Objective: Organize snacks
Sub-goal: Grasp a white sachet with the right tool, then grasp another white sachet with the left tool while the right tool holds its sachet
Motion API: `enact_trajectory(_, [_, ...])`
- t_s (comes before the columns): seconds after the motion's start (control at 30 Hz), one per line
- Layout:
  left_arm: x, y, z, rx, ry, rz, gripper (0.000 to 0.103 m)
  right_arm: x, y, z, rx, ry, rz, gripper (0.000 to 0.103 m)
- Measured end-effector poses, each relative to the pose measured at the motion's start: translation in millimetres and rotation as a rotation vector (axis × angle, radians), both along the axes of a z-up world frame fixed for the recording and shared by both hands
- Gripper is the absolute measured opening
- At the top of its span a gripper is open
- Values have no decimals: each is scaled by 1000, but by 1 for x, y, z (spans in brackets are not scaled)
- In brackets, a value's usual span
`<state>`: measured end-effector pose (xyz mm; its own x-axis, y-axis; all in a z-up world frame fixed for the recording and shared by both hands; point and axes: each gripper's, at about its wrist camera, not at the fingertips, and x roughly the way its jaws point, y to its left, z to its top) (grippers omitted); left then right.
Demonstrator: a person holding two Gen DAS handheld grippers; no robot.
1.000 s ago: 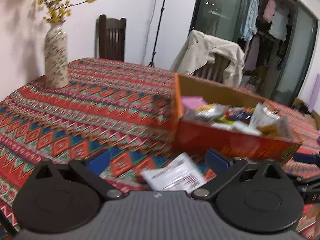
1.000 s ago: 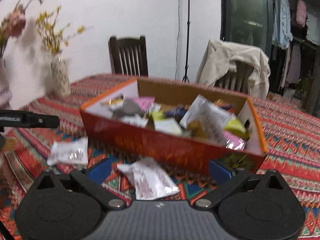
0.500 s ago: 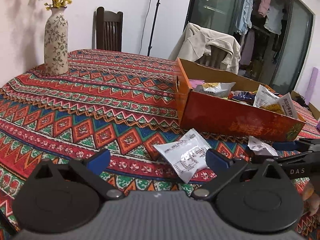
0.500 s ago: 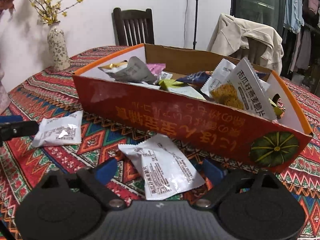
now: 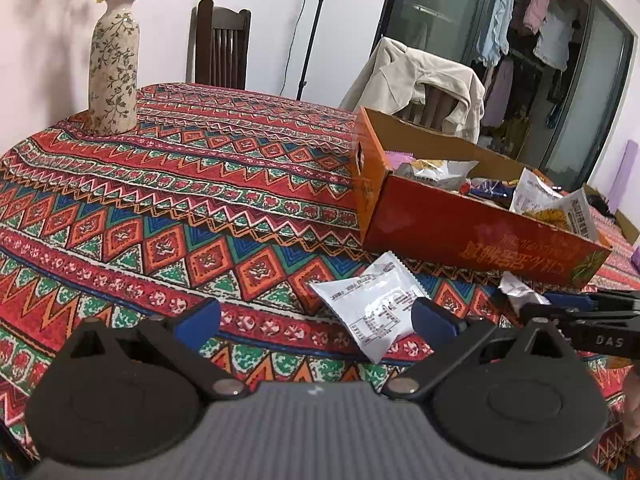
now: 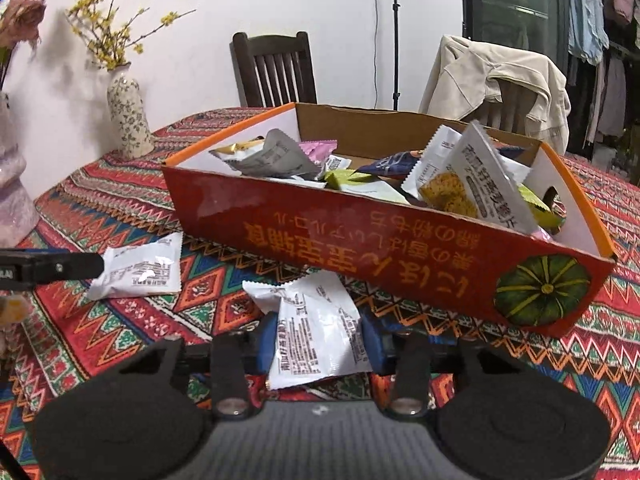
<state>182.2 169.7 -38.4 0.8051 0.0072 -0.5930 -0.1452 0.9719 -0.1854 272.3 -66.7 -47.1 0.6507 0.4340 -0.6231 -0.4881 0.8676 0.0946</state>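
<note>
Since a second ago the right gripper [image 6: 320, 336] is closing its jaws around the white snack packet [image 6: 316, 332] lying before the orange snack box [image 6: 400, 248]. The left gripper [image 5: 316, 318] is hovering wide apart over another white packet [image 5: 376, 312] on the patterned tablecloth [image 5: 160, 200].

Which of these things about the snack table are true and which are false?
1. Two white packets lie on the cloth outside the box. True: one packet lies to the left, the other in front of the box.
2. The box is empty. False: it holds many snack packets.
3. The right tool is closing around a white packet. True: the packet sits between its blue fingers.
4. The left tool grips a packet. False: it is open, holding nothing.
5. The vase stands inside the box. False: it stands on the cloth, far from the box.
</note>
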Motion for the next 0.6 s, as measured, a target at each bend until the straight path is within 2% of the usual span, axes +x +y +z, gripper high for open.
enact_trajectory(0.23, [16,-15,8,41,76,-102,103,-14,-15,8,14,-53,-31,43])
enact_trajectory(0.37, [30,-30,6,136,118,-155,103,-22,-25,13,12,-84,-62,43])
enact_trajectory(0.53, [45,-49,-5,302,145,-211,103,-27,-36,17,21,-101,-89,43])
enact_trajectory(0.6, [48,-51,-7,320,137,-225,103,-27,-39,18,24,-104,-96,44])
